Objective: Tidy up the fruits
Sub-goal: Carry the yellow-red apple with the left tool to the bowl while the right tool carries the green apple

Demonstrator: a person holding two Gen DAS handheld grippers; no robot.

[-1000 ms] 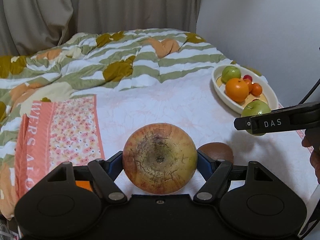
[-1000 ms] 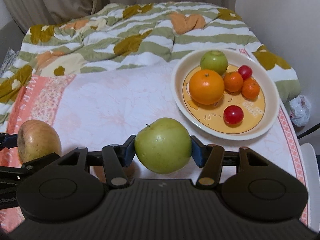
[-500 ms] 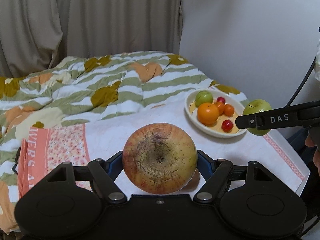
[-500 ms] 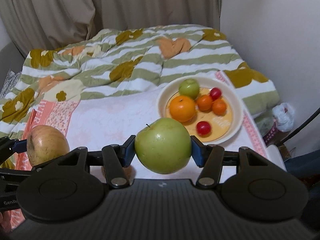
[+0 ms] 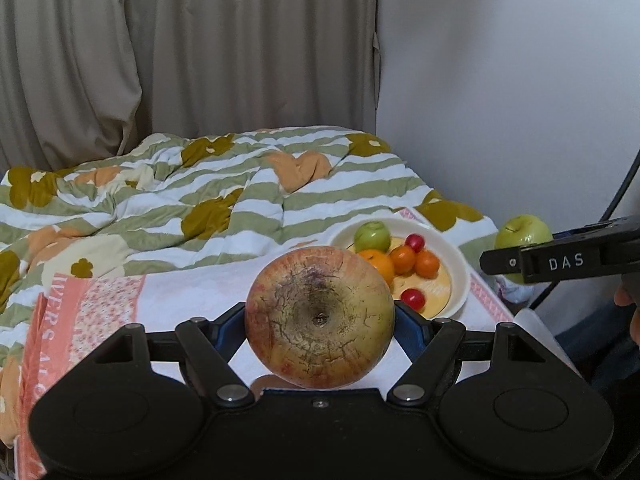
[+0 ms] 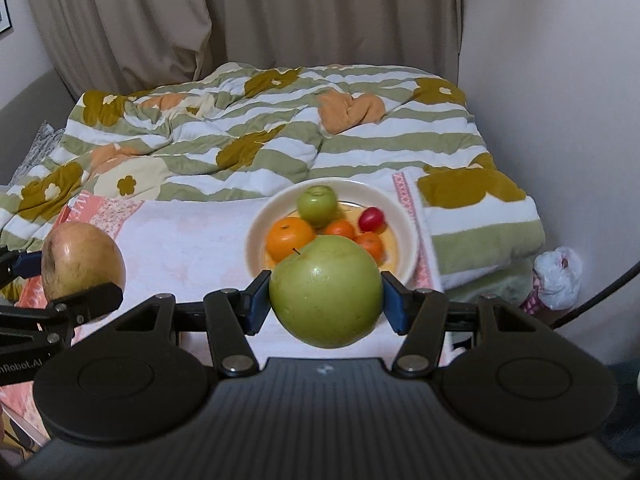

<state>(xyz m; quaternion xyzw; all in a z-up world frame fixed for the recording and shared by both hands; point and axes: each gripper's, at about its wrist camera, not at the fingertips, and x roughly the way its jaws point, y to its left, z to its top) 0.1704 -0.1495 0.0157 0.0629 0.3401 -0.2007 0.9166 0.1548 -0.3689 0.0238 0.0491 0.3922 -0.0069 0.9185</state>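
My left gripper (image 5: 320,316) is shut on a red-yellow apple (image 5: 319,317), held up above the bed; the apple also shows at the left of the right wrist view (image 6: 82,266). My right gripper (image 6: 325,294) is shut on a green apple (image 6: 326,292), which also shows in the left wrist view (image 5: 522,234) at the far right. A cream plate (image 6: 402,216) lies on the white-pink cloth beyond both grippers. It holds a small green apple (image 6: 317,205), an orange (image 6: 290,236), small tangerines and red cherry tomatoes.
A green-striped flowered quilt (image 6: 280,128) covers the far bed. A beige curtain (image 6: 280,12) hangs behind and a white wall (image 6: 560,60) stands at the right. A plastic bag (image 6: 558,276) lies off the bed's right edge. A brown fruit edge (image 5: 268,382) peeks under the left gripper.
Both grippers have risen and pulled back from the bed with their apples held. The plate and cloth now sit farther off and lower in both views.
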